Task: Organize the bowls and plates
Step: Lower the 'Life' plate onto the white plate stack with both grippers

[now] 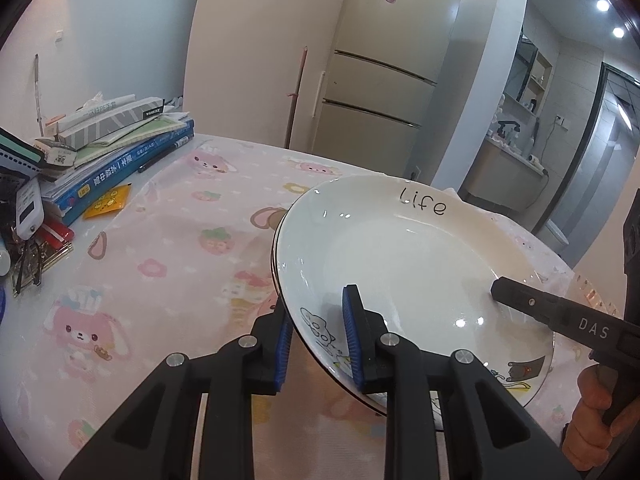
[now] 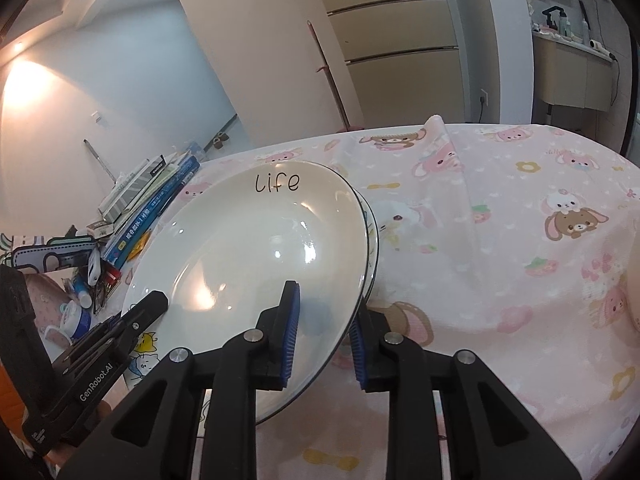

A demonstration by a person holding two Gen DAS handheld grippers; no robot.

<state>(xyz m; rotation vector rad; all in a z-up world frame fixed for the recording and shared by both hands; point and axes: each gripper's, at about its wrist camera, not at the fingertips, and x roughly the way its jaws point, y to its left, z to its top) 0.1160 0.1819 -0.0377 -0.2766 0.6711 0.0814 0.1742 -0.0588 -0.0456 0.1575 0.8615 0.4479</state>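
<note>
The left hand-held gripper [image 1: 316,340] and the right hand-held gripper [image 2: 324,340] each straddled opposite rims of the top plate [image 1: 400,248], pads nearly closed on it, over the stack [image 2: 374,240] on the desk [image 1: 160,240]. Step: stacking. Next: probably release and withdraw.

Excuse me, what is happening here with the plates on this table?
A person holds a gripper in each hand and is handling the top plate, the white one with "Life" written on it, of a small stack on the pink cartoon tablecloth. The left gripper has its jaws around the plate's left rim, and the right gripper has its jaws around the opposite rim. Books are piled at the table's side.
</note>
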